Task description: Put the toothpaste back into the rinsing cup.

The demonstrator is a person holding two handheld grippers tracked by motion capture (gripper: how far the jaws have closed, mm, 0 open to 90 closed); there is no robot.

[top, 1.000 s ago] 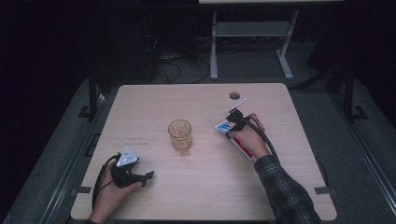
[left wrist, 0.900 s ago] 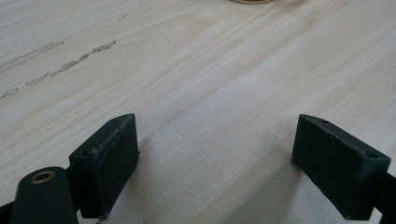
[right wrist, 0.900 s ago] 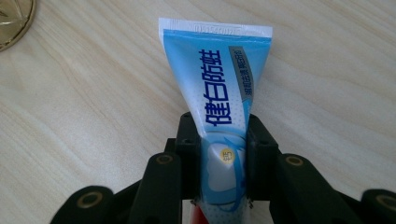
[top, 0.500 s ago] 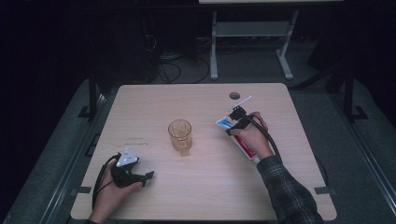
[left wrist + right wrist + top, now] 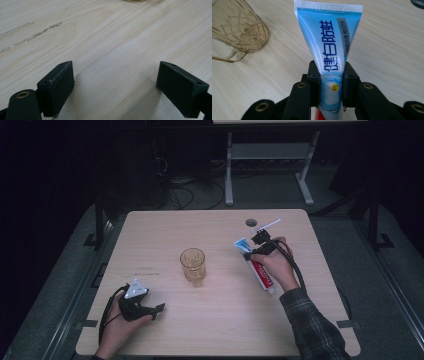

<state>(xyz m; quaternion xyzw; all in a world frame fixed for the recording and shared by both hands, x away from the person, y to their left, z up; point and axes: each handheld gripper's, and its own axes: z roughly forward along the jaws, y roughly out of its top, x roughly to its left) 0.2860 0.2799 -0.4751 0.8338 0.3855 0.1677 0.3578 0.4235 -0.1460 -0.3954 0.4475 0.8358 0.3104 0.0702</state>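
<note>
Right tool (image 5: 331,82): jaws clamped on tube (image 5: 329,47), held above desk (image 5: 210,320) right of glass (image 5: 192,265); cap end hidden below the jaws. Tube blue-white, crimped end up, blue Chinese lettering, small print illegible. Left tool (image 5: 115,92): jaws wide apart, empty, on desk.

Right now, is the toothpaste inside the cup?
No, the toothpaste is pinched in the right tool, and the cup stands off to the side on the table.
</note>
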